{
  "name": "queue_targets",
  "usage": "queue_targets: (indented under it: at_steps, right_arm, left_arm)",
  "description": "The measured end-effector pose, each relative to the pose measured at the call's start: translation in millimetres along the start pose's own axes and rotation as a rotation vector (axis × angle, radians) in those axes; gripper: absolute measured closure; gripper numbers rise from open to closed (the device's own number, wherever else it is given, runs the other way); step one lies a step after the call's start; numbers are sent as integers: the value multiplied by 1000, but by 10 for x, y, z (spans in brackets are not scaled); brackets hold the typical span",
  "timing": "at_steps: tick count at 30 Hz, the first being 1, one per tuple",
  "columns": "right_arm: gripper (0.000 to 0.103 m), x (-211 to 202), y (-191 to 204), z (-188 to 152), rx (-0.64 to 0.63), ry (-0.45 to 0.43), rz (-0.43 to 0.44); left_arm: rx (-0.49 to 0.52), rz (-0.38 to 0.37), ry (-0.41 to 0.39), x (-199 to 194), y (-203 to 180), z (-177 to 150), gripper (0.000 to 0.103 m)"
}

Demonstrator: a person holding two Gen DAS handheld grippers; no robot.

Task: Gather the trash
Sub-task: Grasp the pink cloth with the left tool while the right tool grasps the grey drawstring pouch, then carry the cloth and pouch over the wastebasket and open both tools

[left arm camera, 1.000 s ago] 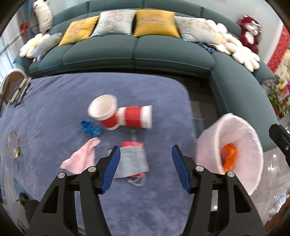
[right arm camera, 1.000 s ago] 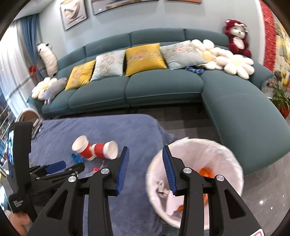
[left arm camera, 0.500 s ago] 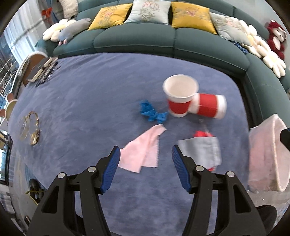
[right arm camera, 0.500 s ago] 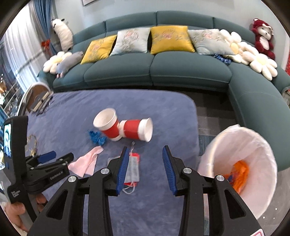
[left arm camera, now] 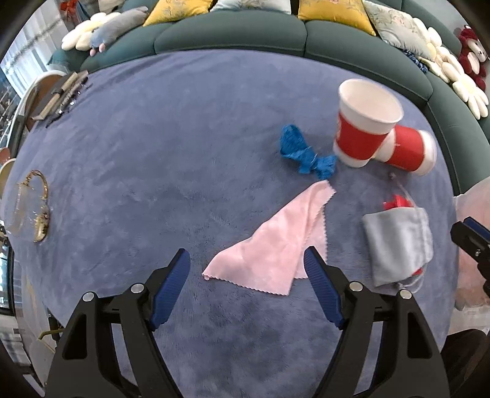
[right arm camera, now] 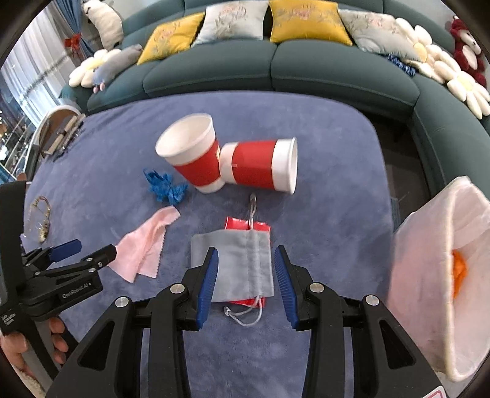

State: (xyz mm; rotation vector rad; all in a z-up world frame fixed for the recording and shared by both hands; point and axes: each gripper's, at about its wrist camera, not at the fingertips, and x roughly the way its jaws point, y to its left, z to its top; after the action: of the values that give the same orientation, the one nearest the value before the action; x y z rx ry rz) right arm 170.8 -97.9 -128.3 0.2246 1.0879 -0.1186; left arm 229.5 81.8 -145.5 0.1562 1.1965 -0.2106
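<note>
Both units lower than a second ago. Left hand-held gripper [left arm camera: 246,269] now over pink cloth [left arm camera: 272,245], jaws opening, nothing clamped. Right hand-held gripper [right arm camera: 246,269] apart, straddling grey pouch [right arm camera: 235,263] near worktop [left arm camera: 153,153] right edge.

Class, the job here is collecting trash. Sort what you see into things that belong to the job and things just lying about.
Job:
- two red-and-white paper cups
- crumpled blue wrapper
- pink cloth square
- grey drawstring pouch
- white-lined bin

Lying about:
- gold-framed glasses
- yellow cushions
- red plush bear
</note>
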Motion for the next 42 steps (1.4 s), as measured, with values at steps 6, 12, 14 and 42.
queue_targets:
  at_steps: [6, 12, 14, 42]
  right_arm:
    - [66, 304, 67, 1, -17, 58, -19]
    - [66, 504, 30, -25, -12, 100, -27]
    - [66, 546, 12, -41, -12, 108, -25]
    - [96, -481, -186, 70, 30, -82, 15]
  left_arm:
    - [2, -26, 43, 253, 19, 28, 30]
    - [-14, -43, 99, 472, 44, 29, 30]
    - [-18, -43, 99, 489, 38, 21, 31]
    - [59, -144, -4, -482, -609, -127, 99]
